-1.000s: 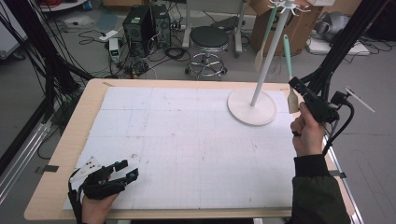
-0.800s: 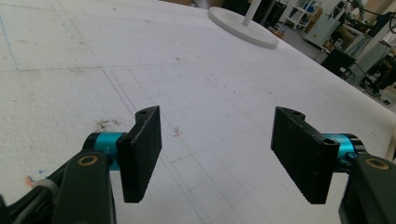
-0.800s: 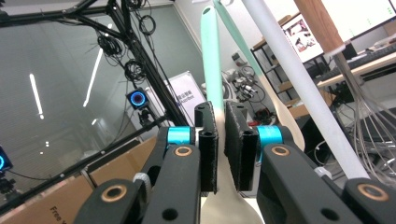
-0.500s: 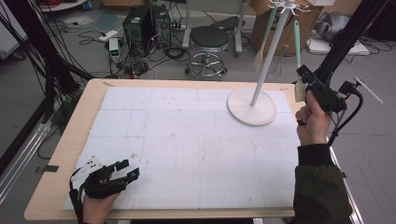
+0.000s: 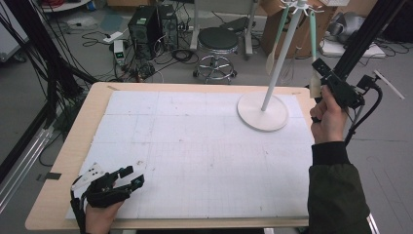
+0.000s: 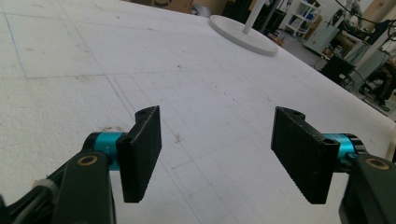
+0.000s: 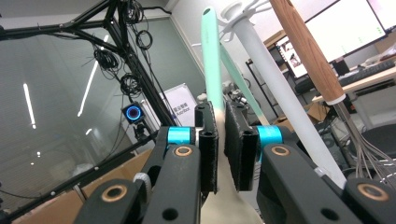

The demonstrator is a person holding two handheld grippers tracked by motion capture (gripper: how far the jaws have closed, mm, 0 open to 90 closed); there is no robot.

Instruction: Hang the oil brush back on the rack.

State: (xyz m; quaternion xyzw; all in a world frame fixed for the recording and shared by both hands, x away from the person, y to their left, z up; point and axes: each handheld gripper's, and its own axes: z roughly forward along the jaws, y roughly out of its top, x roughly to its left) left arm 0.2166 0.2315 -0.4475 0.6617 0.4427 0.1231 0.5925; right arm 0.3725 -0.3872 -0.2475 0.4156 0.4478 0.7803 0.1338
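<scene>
High view, right gripper (image 5: 322, 74): up at the right edge of the frame, jaws clamped on the pale head of a mint-handled utensil (image 5: 312, 39) that runs up to the top of the white rack (image 5: 281, 58).
High view, rack base (image 5: 263, 111): round foot parked upper right on the white mat (image 5: 195, 146), near the table's far edge and close to the raised hand.
High view, left gripper (image 5: 127, 181): lying low in the lower left corner of the frame, nothing in it, well apart from the action.
High view, open room: the whole middle of the mat is bare, so there is plenty of space to swing into; the tight spot is the right side, where the table edge and black frame struts (image 5: 360, 34) crowd the hand.
Left gripper view, left gripper (image 6: 217, 156): 2 black jaws standing wide with bare mat between them; rack base (image 6: 243, 33) far off at the top of the frame.
Right gripper view, right gripper (image 7: 220, 149): jaws nearly together, pinching the utensil (image 7: 212, 70), whose mint handle climbs to the top centre.
Right gripper view, neighbours: rack pole (image 7: 275, 84) just right of the handle, a wooden-handled whisk (image 7: 308, 51) hanging beside it.
Risk, my read: a sideways tug could snag the hook and tip the rack, or knock the whisk loose.
Risk, grip: a hold this low on the head may let the long handle pivot.
</scene>
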